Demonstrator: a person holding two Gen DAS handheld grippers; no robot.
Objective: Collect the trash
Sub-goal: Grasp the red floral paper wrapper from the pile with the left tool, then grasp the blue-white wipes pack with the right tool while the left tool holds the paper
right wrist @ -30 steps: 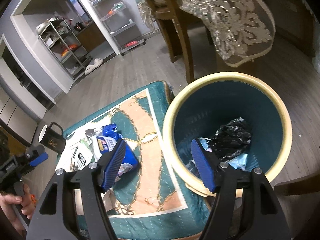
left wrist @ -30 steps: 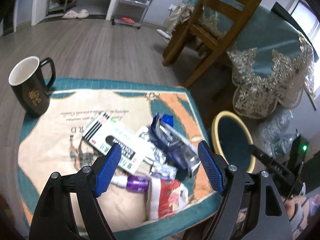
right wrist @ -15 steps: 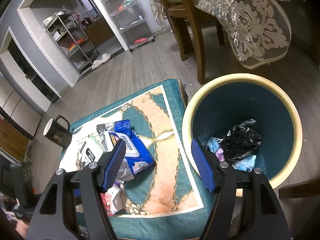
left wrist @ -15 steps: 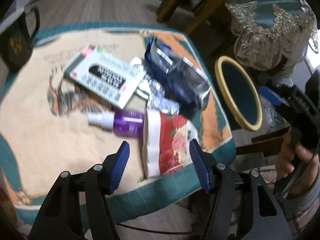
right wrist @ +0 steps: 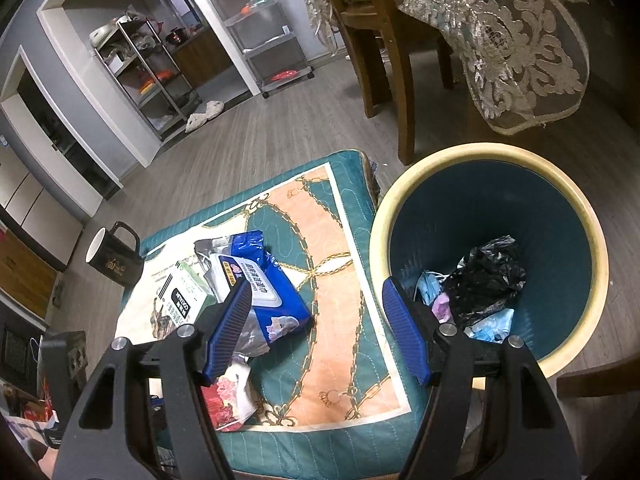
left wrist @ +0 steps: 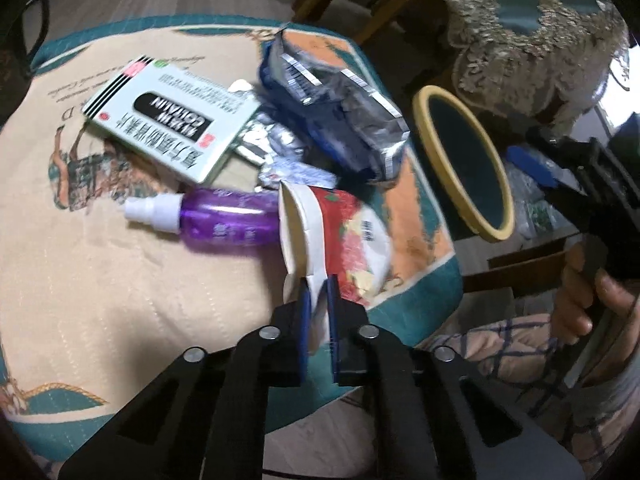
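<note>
The left tool (left wrist: 318,294) is pinched closed on the white rim of a crushed red-and-white paper cup (left wrist: 340,236), which lies on its side at the near edge of the quilted worktop (left wrist: 80,280), touching a purple spray bottle (left wrist: 216,220). The cup looks light and already flattened, so the thin rim should fold further under pressure; a hold on the doubled rim seems sound, though it may swing once lifted. The right tool (right wrist: 316,332) hangs with its jaws spread wide and nothing between them, over the gap between the worktop and the yellow-rimmed bin (right wrist: 600,280) (which already holds a black bag and blue masks). Behind the cup sit a blue wet-wipes pack (right wrist: 260,280), crumpled foil blister strips (left wrist: 276,148) and a white medicine box (left wrist: 172,120). Motion blur softens the left view, so whether the cup holds anything is unclear, and the tool's own fingers hide the pinched part of the rim.
</note>
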